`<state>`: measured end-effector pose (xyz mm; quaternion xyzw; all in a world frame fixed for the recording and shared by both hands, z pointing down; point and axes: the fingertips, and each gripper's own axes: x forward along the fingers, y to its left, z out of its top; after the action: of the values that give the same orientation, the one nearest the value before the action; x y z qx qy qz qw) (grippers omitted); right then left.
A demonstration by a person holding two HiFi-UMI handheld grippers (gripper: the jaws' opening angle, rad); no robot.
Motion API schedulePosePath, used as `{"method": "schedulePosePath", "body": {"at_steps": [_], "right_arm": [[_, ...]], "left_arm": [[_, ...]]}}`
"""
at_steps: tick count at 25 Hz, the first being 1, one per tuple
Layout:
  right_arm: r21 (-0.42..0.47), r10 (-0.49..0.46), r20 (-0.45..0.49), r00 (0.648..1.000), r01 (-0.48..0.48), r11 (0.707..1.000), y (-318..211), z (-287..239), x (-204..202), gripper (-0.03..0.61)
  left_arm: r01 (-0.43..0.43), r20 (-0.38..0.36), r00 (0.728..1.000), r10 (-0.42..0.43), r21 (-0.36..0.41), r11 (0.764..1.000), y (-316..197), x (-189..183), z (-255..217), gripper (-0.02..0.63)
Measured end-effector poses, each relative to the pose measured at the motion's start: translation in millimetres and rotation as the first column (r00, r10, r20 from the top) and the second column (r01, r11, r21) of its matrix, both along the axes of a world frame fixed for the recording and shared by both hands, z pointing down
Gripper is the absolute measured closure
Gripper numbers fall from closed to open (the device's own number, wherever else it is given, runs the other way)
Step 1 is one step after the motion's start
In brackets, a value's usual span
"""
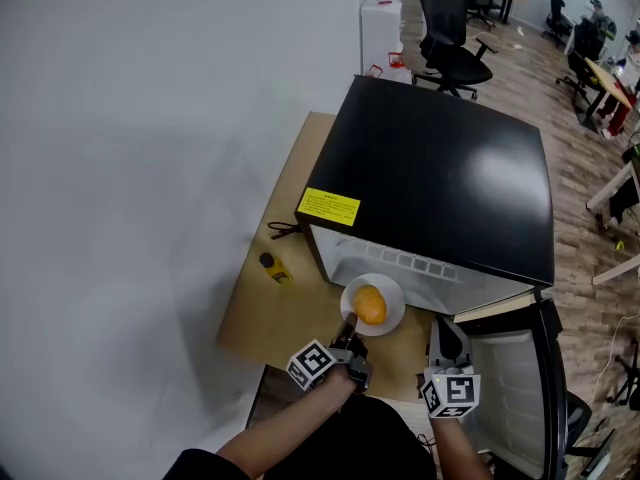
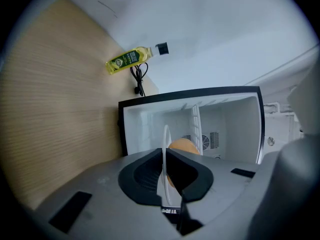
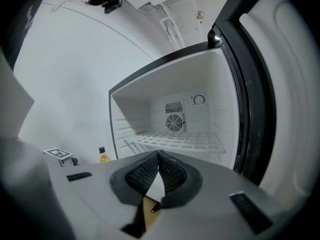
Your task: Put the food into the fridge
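A black mini fridge (image 1: 440, 178) stands on a wooden table (image 1: 290, 198), its door (image 1: 510, 368) swung open to the right. My left gripper (image 1: 348, 328) is shut on the near rim of a white plate (image 1: 393, 295) that carries a round orange food item (image 1: 370, 304), just in front of the fridge opening. In the left gripper view the plate (image 2: 165, 134) stands edge-on between the jaws of the left gripper (image 2: 164, 156), with the food (image 2: 184, 146) behind it. My right gripper (image 1: 446, 328) is beside the door, shut with nothing in it (image 3: 159, 154).
A small yellow bottle (image 1: 273, 267) and a black cable lie on the table left of the fridge, by the wall. Inside the white fridge cavity are a wire shelf (image 3: 175, 140) and a back fan. Office chairs (image 1: 452, 38) and desks stand beyond.
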<state>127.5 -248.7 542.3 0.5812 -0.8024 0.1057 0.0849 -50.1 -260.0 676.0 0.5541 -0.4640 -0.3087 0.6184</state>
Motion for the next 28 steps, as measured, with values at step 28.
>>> {"method": "schedulePosePath", "body": {"at_steps": [28], "right_arm": [[-0.053, -0.048, -0.028, 0.998, 0.047, 0.998, -26.2, 32.9, 11.1, 0.518]], "left_arm": [[-0.040, 0.013, 0.999, 0.039, 0.095, 0.995, -84.3, 50.9, 55.7, 0.592]]}}
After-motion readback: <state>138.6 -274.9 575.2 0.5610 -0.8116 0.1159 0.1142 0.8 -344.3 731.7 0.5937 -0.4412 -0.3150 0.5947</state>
